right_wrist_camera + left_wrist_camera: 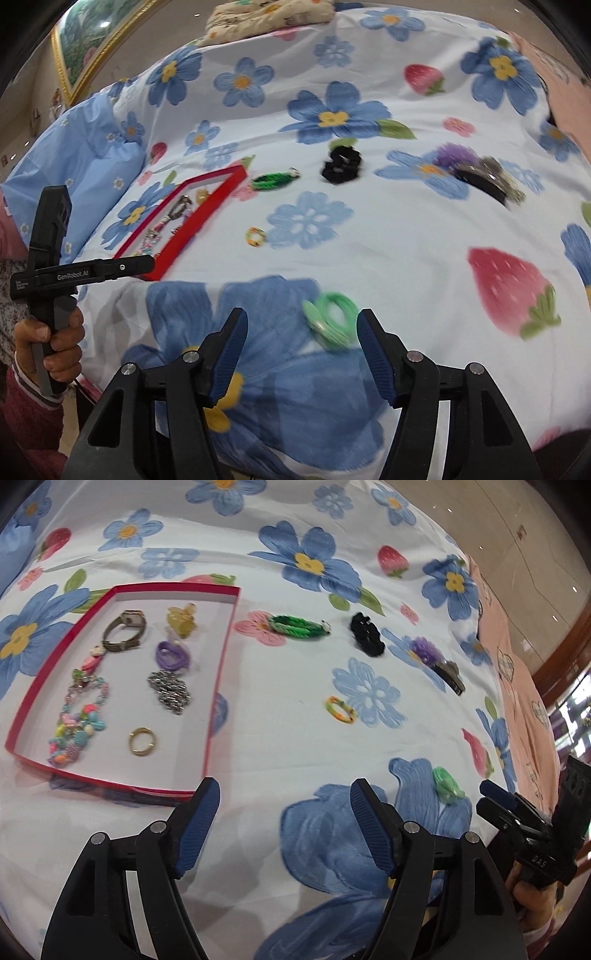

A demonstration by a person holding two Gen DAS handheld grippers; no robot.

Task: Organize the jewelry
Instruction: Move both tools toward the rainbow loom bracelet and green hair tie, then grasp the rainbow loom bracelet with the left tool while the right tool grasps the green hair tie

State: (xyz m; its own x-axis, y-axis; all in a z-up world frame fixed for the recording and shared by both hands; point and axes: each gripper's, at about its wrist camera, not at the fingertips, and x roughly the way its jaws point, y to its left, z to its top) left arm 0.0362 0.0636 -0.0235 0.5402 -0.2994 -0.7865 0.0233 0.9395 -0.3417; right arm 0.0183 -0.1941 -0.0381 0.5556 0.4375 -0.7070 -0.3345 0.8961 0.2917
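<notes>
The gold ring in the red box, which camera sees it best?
The left wrist view. There the gold ring lies in plain sight on the white floor of the red box. In the right wrist view the box is small and slanted, and its wall hides the ring.

Black left gripper with ribbed blue pads, silver screws; a seemingly maroon knitted sleeve.

Bedroom, home: you work over a bed with a flowered sheet, a blue pillow at its left edge, a framed painting on the wall.
</notes>
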